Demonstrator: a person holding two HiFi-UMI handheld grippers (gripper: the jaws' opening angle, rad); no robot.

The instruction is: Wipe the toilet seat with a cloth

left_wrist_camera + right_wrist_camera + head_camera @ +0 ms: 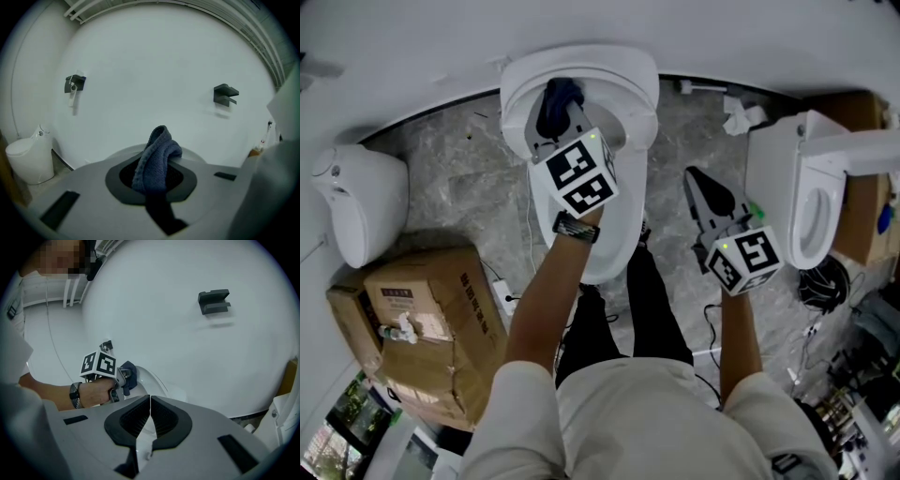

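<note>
Left claw [560, 120] is clamped on the cloth [158, 151]; the dark blue cloth stands bunched up out of the jaws, held over the back half of the toilet [630, 89]; whether it touches the seat I cannot tell. Right claw [150, 414] has its jaws together on nothing and hangs to the right of the toilet, above the floor [459, 159].

Risks, as I judge them: only a bunched end of the cloth sticks out, so a pass may wipe a narrow strip and leave parts of the seat untouched; hard claw tips could scrape the seat if the cloth folds back; a pull against the rim may drag the cloth out of the jaws.

Around, by size: a second toilet [811, 183] at right, near the right claw; a white fixture [356, 202] at left; cardboard boxes [431, 314] lower left; cables [517, 302] on the floor by the person's feet, a trip hazard; brackets [225, 94] on the wall. Nothing lies between cloth and seat.
</note>
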